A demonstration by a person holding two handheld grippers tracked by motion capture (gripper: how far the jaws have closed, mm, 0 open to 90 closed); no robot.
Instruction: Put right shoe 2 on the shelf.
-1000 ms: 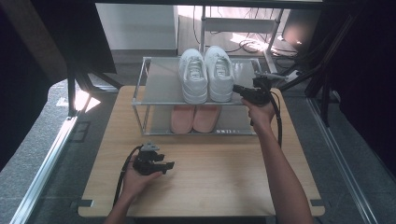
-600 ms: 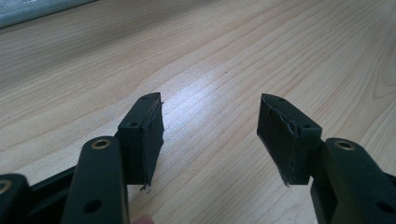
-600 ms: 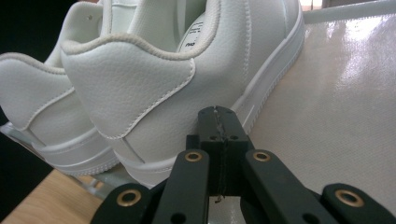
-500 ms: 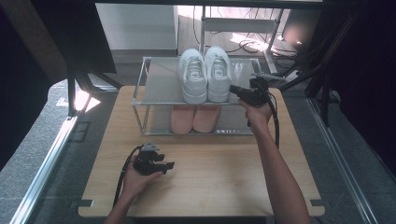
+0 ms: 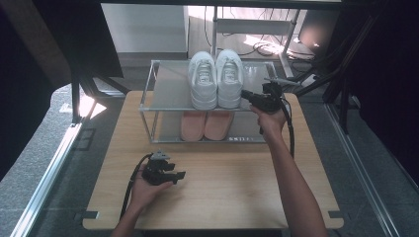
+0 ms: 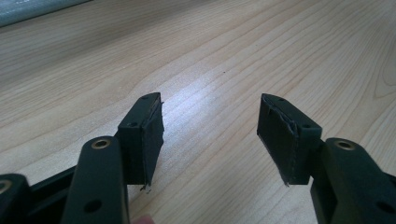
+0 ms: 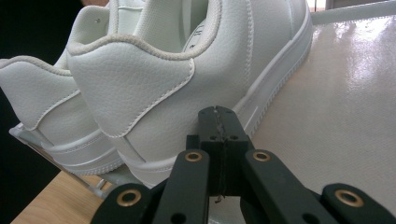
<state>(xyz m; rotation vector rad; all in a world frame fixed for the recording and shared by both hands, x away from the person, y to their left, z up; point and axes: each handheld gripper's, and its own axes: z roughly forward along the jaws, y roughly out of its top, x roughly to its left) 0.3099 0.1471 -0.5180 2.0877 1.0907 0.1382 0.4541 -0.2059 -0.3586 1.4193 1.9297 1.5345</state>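
Wooden tabletop (image 5: 222, 197) up front had the left gripper (image 5: 170, 174) resting on it, jaws spread wide with nothing between them. Further back, the right gripper (image 5: 245, 94) was closed tight, empty, its tip nudging the heel of the right white sneaker (image 7: 187, 79). Both sneakers already sat on the rack's top shelf (image 5: 168, 94), so only straightening looked left.

Right gripper (image 5: 245, 94) held out on a nearly straight forearm, jaws pressed together with nothing between, tips pointed to the left in the high view. Right hand (image 5: 269, 118) wrapped under its body, cable trailing down beside the wrist. Left gripper (image 5: 182, 174) kept low and close in, cradled in left hand (image 5: 143, 187), jaws spread wide, empty, pads (image 6: 152, 140) facing each other.
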